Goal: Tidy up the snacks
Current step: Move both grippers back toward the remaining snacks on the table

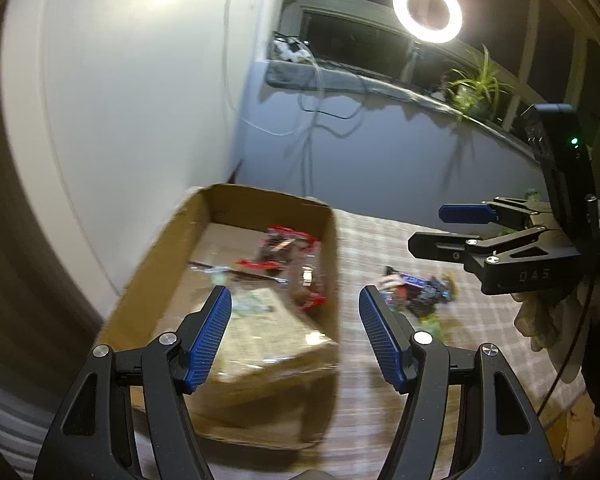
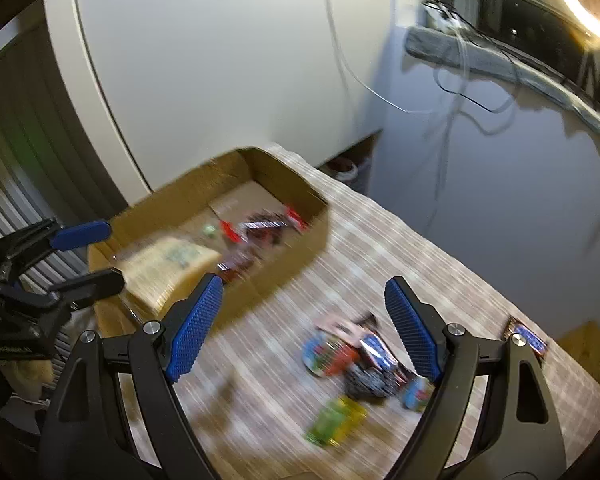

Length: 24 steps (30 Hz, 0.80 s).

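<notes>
The striped, cloth-covered surface (image 2: pixel 380 248) spreads below both tools. An open brown cardboard box (image 1: pixel 260 380) sits on it ahead of the left hand-held gripper (image 1: pixel 296 336), whose blue-padded fingers stand wide apart with nothing between them, above the box's near right corner. Inside the box lie a pale flat printed packet (image 1: pixel 268 320) close to that gripper and red-trimmed clear wrappers (image 1: pixel 292 256) farther ahead. The right hand-held gripper (image 2: pixel 304 328), its fingers likewise spread and empty, hangs over a blurred heap of colourful snack packets (image 2: pixel 360 360) on the surface, right of the box. A green-yellow packet (image 2: pixel 336 420) lies nearest it; a small dark bar with blue lettering (image 2: pixel 530 338) rests beyond its right finger.
</notes>
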{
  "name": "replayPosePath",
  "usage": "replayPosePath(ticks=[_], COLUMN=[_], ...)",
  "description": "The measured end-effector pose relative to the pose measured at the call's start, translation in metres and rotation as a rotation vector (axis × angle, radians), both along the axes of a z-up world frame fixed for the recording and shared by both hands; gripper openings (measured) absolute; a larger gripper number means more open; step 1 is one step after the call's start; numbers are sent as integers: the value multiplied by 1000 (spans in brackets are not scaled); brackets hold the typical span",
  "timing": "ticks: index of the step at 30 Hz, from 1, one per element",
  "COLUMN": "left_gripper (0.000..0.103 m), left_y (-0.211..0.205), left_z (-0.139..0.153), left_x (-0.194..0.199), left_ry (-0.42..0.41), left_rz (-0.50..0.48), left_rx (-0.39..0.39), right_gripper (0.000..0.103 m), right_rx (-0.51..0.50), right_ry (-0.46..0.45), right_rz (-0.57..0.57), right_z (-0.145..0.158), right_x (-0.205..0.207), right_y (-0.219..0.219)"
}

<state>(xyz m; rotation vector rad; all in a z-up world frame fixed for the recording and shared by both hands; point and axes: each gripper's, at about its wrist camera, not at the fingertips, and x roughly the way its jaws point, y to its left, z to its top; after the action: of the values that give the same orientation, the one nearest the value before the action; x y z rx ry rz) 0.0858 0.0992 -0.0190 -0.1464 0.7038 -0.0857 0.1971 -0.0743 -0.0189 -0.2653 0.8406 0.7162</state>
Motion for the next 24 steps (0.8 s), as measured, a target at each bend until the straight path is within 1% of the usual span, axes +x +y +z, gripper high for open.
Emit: replayPosePath(ticks=[9, 15, 19, 23, 24], left_gripper=[66, 60, 51, 45, 44], left_y=[-51, -81, -99, -116, -119], left_z=[-8, -20, -32, -46, -48], left_x=[7, 12, 18, 24, 25], left_ry=[28, 72, 113, 157, 163], left_rz=[-107, -165, -197, -227, -231], left_rx=[-4, -14, -23, -35, -36], right_gripper=[86, 86, 86, 86, 84], right_rx=[-47, -70, -78, -78, -78], right_ry=[34, 67, 87, 106, 109], right_rz=[-69, -91, -101, -105, -105], right_z=[-16, -33, -44, -56, -58], right_x=[6, 13, 16, 19, 20], right_y=[-58, -84, -94, -102, -103])
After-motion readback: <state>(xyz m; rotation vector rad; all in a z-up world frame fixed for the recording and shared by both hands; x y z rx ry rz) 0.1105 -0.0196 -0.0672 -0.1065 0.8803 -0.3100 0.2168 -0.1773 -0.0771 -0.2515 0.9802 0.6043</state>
